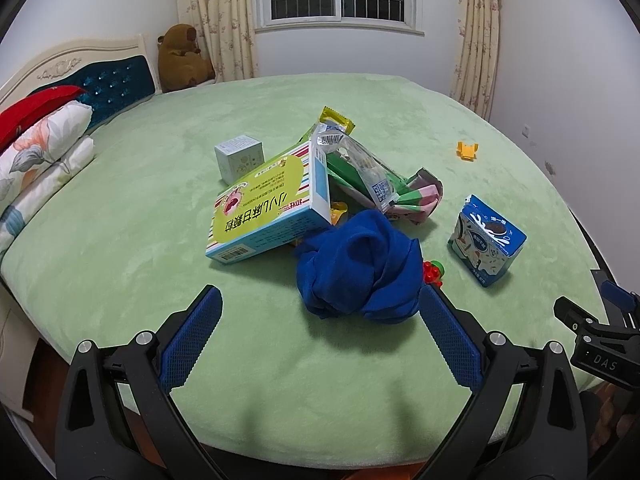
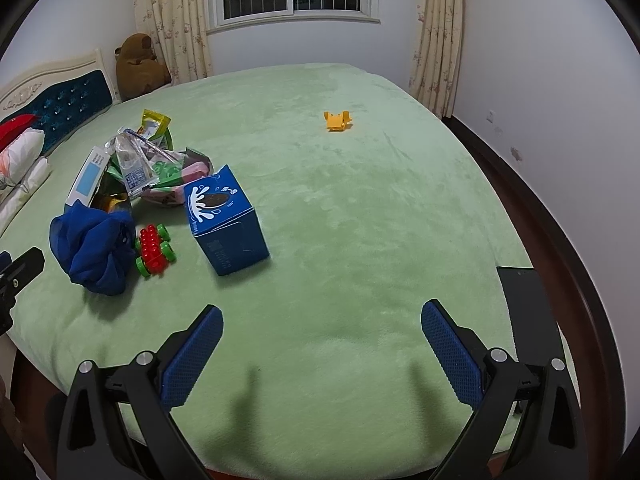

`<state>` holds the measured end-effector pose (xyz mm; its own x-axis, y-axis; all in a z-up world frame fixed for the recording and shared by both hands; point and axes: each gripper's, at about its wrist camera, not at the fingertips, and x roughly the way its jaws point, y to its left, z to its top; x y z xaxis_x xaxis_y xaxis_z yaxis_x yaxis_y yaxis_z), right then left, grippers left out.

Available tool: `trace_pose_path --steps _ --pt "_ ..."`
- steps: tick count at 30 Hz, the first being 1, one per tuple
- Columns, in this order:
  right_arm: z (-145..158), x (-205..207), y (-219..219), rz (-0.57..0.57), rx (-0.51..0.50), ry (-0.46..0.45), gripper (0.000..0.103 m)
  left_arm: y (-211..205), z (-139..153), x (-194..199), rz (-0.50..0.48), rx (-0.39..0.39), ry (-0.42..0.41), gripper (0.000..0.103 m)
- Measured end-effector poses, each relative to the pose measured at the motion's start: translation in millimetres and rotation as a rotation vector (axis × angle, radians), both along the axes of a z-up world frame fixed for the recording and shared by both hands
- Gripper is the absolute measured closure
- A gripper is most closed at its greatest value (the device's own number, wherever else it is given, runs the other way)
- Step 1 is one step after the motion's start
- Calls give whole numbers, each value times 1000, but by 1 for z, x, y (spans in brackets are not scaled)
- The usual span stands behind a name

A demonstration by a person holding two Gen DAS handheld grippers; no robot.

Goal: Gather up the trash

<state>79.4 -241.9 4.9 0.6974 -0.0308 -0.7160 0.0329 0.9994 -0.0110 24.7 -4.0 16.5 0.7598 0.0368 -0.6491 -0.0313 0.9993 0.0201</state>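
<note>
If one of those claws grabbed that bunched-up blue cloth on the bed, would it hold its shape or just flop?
The crumpled dark blue cloth would probably flop: it lies in soft, loose folds with no stiff edge. It looks thin, so likely light for its bulk. Pinched by one fold, it may unfurl and drag, perhaps nudging the red and green toy block car lying right beside it.

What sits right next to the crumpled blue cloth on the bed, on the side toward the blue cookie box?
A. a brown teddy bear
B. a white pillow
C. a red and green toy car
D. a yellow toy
C: in the right wrist view the red and green toy car lies against the crumpled blue cloth, between it and the blue cookie box.
</note>
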Motion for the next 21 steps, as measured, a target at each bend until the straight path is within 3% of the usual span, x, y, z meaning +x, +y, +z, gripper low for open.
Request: trace_pose_path --steps 21 --pt "-4 2 -4 -2 6 4 5 -1 -2 14 -19 5 27 7"
